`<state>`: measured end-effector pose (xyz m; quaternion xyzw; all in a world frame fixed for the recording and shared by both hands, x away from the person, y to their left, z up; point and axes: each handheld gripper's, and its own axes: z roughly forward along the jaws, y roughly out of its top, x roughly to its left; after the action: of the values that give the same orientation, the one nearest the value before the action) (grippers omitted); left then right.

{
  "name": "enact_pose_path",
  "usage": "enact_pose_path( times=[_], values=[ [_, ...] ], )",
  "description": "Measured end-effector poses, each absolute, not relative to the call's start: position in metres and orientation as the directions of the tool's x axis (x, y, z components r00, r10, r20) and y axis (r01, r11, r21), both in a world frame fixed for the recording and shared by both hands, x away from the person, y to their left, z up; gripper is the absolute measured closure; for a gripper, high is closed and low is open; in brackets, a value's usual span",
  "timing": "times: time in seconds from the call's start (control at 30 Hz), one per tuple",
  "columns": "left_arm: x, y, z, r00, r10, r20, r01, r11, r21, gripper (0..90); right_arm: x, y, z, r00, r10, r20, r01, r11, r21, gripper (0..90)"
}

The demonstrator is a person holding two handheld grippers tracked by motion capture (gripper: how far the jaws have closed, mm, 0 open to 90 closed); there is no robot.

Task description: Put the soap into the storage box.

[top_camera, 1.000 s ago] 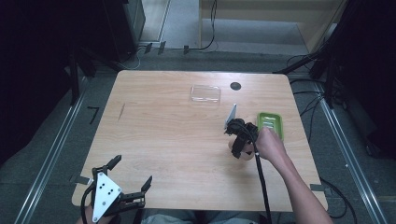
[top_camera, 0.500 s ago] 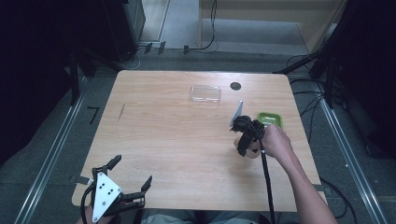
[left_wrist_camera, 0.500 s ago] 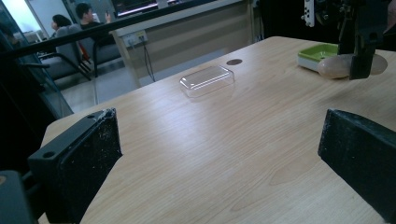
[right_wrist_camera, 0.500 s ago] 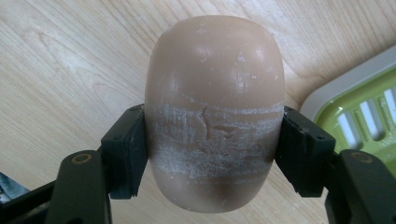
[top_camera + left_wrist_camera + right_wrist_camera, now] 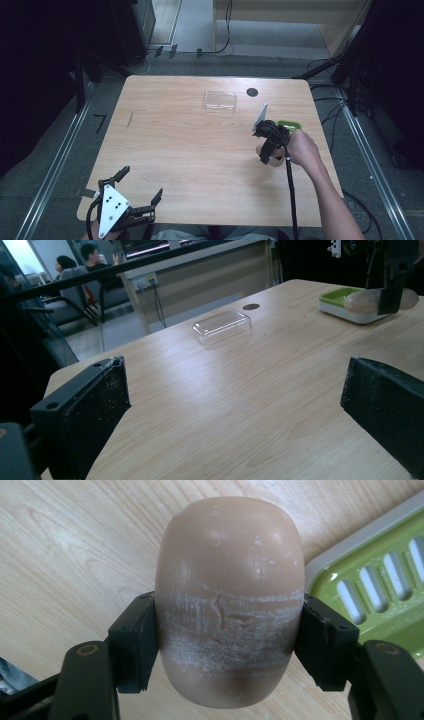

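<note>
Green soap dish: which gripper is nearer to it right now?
Right. The right gripper, shut on the soap bar, is just beside the green soap dish. The left gripper sits open at the table's near left corner, far across from it.

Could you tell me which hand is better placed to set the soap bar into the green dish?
Right, probably: its gripper already clamps the soap bar beside the green dish. The left gripper waits open at the table's near corner.
</note>
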<state>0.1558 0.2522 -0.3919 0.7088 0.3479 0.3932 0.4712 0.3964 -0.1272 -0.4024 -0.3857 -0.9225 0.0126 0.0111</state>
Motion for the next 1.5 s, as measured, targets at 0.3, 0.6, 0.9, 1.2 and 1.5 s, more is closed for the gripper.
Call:
enact_pose_path(
  times=[0.3,0.6,0.9,1.2,1.5],
  values=[
    [0.156,0.252,-0.392,0.447,0.865,0.229,0.122,-0.312,0.942,0.0,0.403,-0.138,-0.398,-0.685,0.729,0.016,0.728,0.685,-0.024,33.8],
    [0.156,0.252,-0.392,0.447,0.865,0.228,0.124,-0.312,0.942,0.0,0.41,-0.151,-0.396,-0.663,0.748,0.021,0.748,0.663,-0.012,33.8],
    [0.156,0.252,-0.392,0.446,0.865,0.229,0.124,-0.313,0.942,0.0,0.417,-0.162,-0.398,-0.644,0.765,0.027,0.765,0.644,-0.011,33.8],
    [0.156,0.252,-0.392,0.446,0.865,0.23,0.126,-0.315,0.941,0.0,0.423,-0.17,-0.398,-0.621,0.783,0.033,0.783,0.622,0.003,33.8],
    [0.156,0.252,-0.392,0.445,0.865,0.232,0.127,-0.318,0.94,0.0,0.428,-0.179,-0.398,-0.595,0.803,0.025,0.803,0.595,0.015,33.8]
  ],
)
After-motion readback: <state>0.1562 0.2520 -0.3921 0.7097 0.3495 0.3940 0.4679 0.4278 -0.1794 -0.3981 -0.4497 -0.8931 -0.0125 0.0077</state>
